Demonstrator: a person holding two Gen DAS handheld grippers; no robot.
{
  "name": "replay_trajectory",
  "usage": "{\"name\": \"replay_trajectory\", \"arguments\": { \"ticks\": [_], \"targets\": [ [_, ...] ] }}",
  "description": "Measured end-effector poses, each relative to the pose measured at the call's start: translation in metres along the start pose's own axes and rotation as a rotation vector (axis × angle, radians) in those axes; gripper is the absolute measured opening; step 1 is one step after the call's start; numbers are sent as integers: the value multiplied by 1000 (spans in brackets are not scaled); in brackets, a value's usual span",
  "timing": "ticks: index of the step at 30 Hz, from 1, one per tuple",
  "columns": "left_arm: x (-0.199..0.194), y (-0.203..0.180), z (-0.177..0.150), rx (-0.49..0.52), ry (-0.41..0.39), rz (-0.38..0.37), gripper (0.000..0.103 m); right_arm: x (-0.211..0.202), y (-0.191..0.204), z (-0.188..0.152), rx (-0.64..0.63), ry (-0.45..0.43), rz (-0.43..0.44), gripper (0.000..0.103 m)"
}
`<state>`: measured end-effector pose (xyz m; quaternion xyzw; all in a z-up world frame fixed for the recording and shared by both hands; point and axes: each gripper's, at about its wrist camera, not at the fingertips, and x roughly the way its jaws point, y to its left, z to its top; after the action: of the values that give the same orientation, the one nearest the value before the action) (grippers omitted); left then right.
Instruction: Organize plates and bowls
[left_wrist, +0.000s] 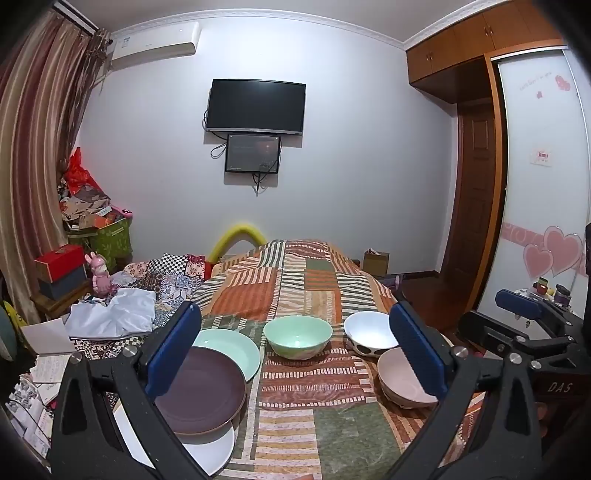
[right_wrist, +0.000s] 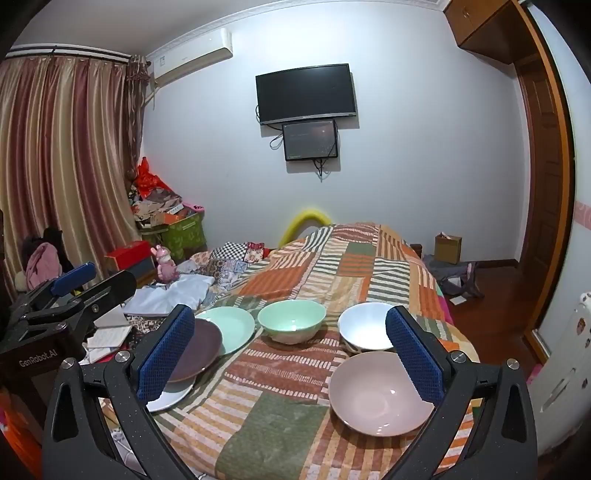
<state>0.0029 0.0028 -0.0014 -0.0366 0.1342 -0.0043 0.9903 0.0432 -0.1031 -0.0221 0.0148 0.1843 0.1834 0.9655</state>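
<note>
Here, both tongs gape wide, empty: pink bowl (right_wrist: 380, 393) at one o'clock of right tongs (right_wrist: 291, 354); left tongs (left_wrist: 295, 347) nearer the plates (left_wrist: 201, 387).

A bare strip of quilt (right_wrist: 280, 391) ran down the bed's middle, open to a claw. Left of it the purple plate (right_wrist: 199, 349) overlapped the white plate (right_wrist: 171, 397) and the green plate (right_wrist: 231, 326). The green bowl (right_wrist: 291, 319) stood across the strip's far end. Right, the pink bowl (right_wrist: 376, 395) and the white bowl (right_wrist: 364, 326) nearly touched.
</note>
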Motion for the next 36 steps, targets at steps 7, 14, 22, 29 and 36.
{"name": "replay_trajectory", "arguments": {
  "ticks": [7, 14, 22, 29, 36],
  "targets": [
    [1, 2, 0, -8, 2, -4, 103, -2, 4, 2, 1, -3, -2, 103],
    [1, 1, -1, -7, -1, -2, 103, -2, 2, 2, 3, -5, -3, 103],
    [1, -1, -1, -7, -1, -8, 103, -2, 2, 2, 2, -6, -2, 103],
    [1, -1, -1, -8, -1, -12, 103, -3, 1, 2, 4, -7, -2, 103],
    [1, 0, -1, -12, 5, -19, 103, -2, 1, 2, 4, -7, -2, 103]
  ]
}}
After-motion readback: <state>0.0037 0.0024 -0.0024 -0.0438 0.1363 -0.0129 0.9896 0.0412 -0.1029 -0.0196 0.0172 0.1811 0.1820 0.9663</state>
